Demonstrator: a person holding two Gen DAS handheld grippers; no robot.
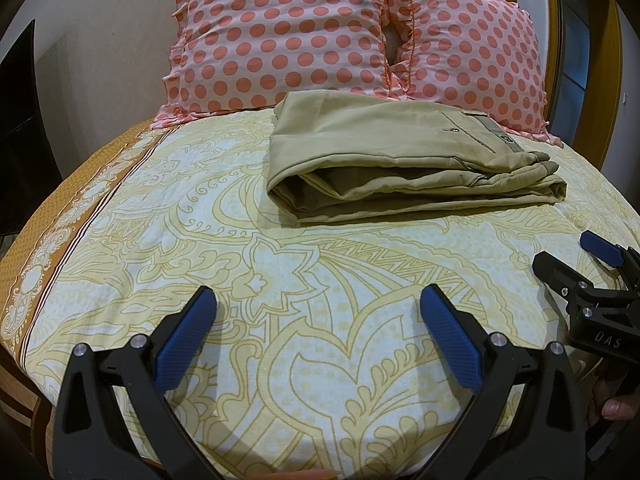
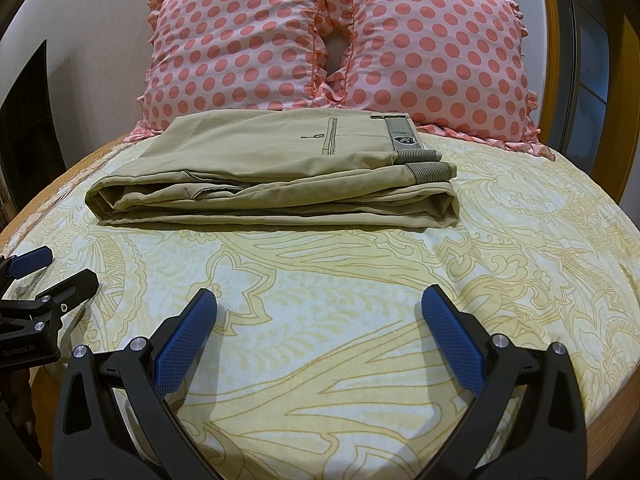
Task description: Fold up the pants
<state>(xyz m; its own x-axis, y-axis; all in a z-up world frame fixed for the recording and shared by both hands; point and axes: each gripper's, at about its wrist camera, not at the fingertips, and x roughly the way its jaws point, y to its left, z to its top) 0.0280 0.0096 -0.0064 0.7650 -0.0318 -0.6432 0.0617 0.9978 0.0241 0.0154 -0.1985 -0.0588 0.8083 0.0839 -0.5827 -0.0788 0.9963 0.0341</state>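
At the bottom of the left wrist view the left gripper (image 1: 318, 300) stands spread wide, holding nothing, over the yellow patterned bedsheet (image 1: 200, 240); the right gripper (image 2: 319, 300) fills the bottom of its own view, equally wide and empty; the khaki pants (image 2: 276, 168) lie folded in a stacked bundle at mid-frame, just before two pink polka-dot pillows (image 2: 340, 44) at the top.

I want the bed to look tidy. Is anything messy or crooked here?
Nothing stands out. The khaki pants lie folded in a neat stack on the patterned bedsheet, just in front of the two polka-dot pillows. Both tools, left and right, are open and hold nothing.
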